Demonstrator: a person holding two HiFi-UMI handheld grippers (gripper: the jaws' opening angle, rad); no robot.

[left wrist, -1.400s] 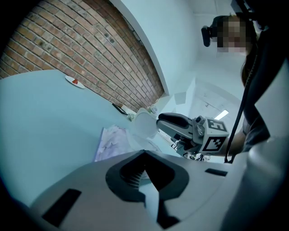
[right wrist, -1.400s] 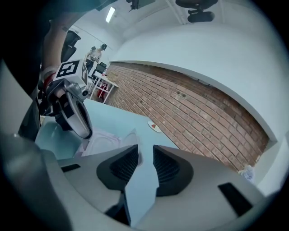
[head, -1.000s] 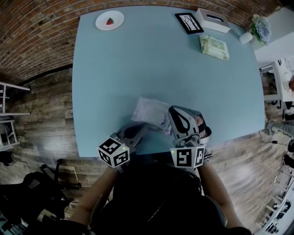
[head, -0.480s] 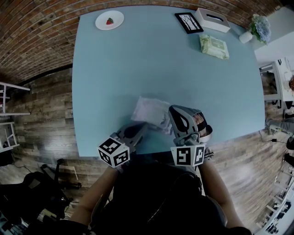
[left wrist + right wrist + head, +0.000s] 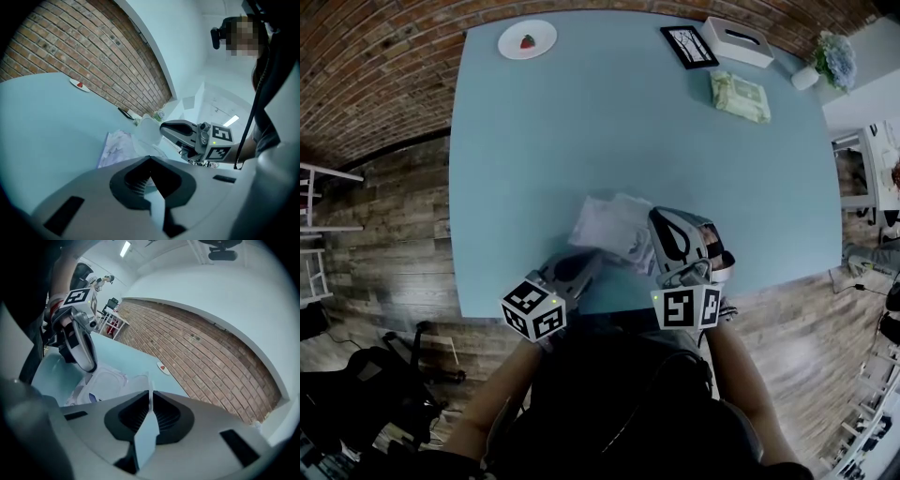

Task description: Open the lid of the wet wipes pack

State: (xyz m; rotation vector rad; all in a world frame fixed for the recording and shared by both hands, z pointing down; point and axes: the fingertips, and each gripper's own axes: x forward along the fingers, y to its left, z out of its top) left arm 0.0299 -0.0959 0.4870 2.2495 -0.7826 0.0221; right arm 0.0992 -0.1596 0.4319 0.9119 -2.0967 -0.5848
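My right gripper (image 5: 150,401) pinches the thin white lid (image 5: 149,384) of the wet wipes pack (image 5: 602,223), and the flap stands on edge between the pads. My left gripper (image 5: 150,161) has its jaws pressed together, with its tip at the pack's near left end. The pack lies flat by the near edge of the blue table (image 5: 628,122), between both grippers.
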